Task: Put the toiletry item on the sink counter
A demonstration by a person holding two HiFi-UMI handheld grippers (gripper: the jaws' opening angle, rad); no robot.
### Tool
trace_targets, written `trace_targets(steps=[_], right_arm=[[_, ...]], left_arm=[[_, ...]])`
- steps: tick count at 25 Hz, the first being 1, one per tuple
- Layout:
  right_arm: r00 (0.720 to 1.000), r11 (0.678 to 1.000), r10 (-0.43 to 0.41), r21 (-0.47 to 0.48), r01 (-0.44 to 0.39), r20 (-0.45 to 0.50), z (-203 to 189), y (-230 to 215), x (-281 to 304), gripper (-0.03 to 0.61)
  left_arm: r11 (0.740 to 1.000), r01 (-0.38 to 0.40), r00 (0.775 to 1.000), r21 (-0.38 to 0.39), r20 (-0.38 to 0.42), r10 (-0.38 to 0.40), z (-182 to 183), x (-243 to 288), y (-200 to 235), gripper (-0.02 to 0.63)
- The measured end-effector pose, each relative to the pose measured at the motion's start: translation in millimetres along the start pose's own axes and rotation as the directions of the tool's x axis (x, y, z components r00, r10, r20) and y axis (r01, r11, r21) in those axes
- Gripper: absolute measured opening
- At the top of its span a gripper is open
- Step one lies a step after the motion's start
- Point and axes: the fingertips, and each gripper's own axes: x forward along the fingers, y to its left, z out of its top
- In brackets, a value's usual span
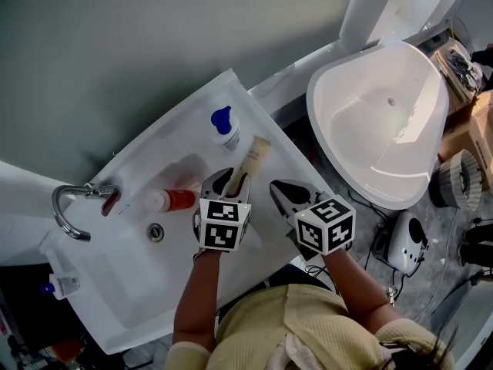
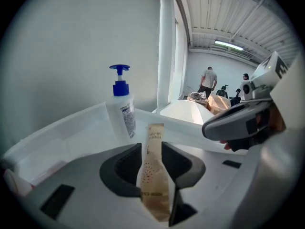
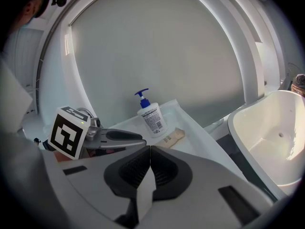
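Note:
The toiletry item is a flat tan toothbrush packet (image 1: pixel 255 155). My left gripper (image 1: pixel 231 179) is shut on its near end, and in the left gripper view the packet (image 2: pixel 153 175) stands between the dark pads of that gripper (image 2: pixel 151 150). Its far end points toward a white pump bottle with a blue top (image 1: pixel 224 127) on the white sink counter (image 1: pixel 286 154). I cannot tell whether the packet touches the counter. Just right of the left one, my right gripper (image 1: pixel 280 189) is shut with nothing between its jaws (image 3: pixel 149 152). The right gripper view also shows the packet (image 3: pixel 173 136) beside the bottle (image 3: pixel 151 116).
A red and white bottle (image 1: pixel 169 200) lies in the sink basin near the drain (image 1: pixel 156 232). The chrome faucet (image 1: pixel 77 204) is at the left. A white bathtub (image 1: pixel 381 122) stands to the right of the counter, with a fan (image 1: pixel 461 178) and clutter on the floor beyond.

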Motion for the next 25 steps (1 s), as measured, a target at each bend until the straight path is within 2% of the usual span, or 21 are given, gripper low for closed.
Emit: trace_targets(steps=[5,14,25], right_arm=[[1.000,1.000,-0.009,0.000,0.009,0.002,0,1,0,0.026],[0.999,1.000,-0.031,-0.005,0.031,0.007,1,8,-2,0.026],[0.997,0.998,-0.068,-0.002,0.068,0.026,3,15,-9,0.026]], left_arm=[[1.000,0.020,0.999,0.002,0.036,-0.020,8,-7,-6,0.149],[0.996,0.073,0.997,-0.051,0.039,-0.071,4,-20,-8,0.117],[0.995,0.079,0.995,-0.055,0.064,-0.075,1,-37,-4,0.084]])
